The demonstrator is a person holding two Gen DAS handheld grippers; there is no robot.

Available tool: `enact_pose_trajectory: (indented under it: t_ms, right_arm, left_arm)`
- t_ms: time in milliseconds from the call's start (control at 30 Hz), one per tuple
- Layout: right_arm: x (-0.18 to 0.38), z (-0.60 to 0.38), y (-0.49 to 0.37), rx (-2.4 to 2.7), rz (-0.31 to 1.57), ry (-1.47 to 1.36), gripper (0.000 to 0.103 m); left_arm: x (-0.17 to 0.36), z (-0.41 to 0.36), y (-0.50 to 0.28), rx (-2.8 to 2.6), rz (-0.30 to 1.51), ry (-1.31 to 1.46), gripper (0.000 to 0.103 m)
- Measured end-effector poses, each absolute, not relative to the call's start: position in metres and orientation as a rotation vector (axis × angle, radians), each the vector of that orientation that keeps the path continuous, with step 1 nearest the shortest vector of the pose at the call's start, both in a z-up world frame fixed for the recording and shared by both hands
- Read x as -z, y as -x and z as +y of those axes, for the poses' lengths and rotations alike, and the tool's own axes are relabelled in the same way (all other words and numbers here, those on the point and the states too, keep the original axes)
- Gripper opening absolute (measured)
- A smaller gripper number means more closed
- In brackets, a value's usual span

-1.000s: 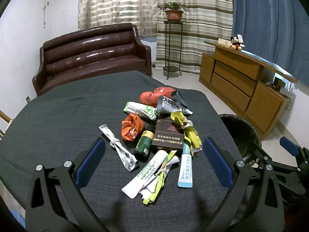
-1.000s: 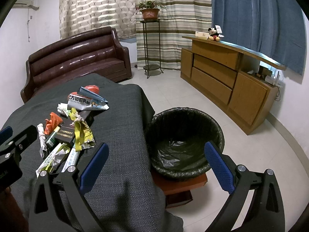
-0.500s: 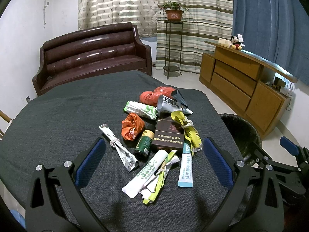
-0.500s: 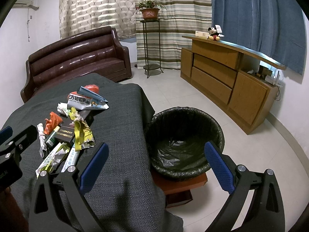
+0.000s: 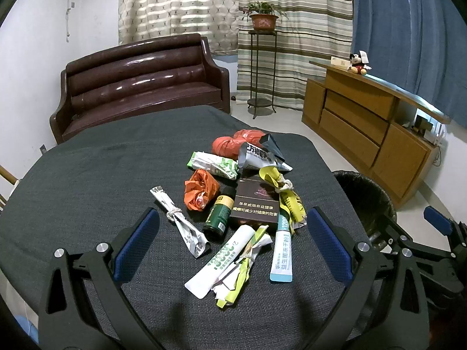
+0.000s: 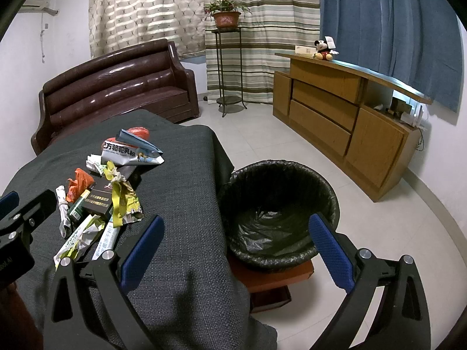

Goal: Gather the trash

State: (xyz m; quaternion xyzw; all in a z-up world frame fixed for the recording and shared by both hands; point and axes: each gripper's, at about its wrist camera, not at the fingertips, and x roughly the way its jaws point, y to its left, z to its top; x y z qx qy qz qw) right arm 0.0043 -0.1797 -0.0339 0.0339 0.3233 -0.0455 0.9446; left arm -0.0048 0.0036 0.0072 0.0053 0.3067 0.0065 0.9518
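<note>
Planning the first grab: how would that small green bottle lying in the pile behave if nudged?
The green bottle lies on its side, so it would probably roll on the cloth. Its rounded body looks rigid, likely slippery. The brown box beside it may block it.

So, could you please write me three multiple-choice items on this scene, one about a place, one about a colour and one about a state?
1. Where does the bin stand?
A. on the sofa
B. on the floor beside the table
C. on the wooden cabinet

2. What colour is the small bottle in the trash pile?
A. dark green
B. white
C. pink

3. How is the left gripper?
A. shut on the bottle
B. open, holding nothing
C. shut on a wrapper

Answers:
1 B, since the bin sits low off the table's edge.
2 A, since its body is dark green with a yellow band.
3 B, since its fingers stand wide apart above the trash.
</note>
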Motion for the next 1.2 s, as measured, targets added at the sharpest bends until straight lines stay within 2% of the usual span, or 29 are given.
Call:
enact_pose_trajectory:
  t_ms: [1200]
  right_arm:
    - [0.0397,-0.1807,-0.0046,0.091,0.665,-0.069,0.096]
  left_arm:
    - [-0.0063,0.0037,0.0048,-0.015,0.631,-0.012,0.098]
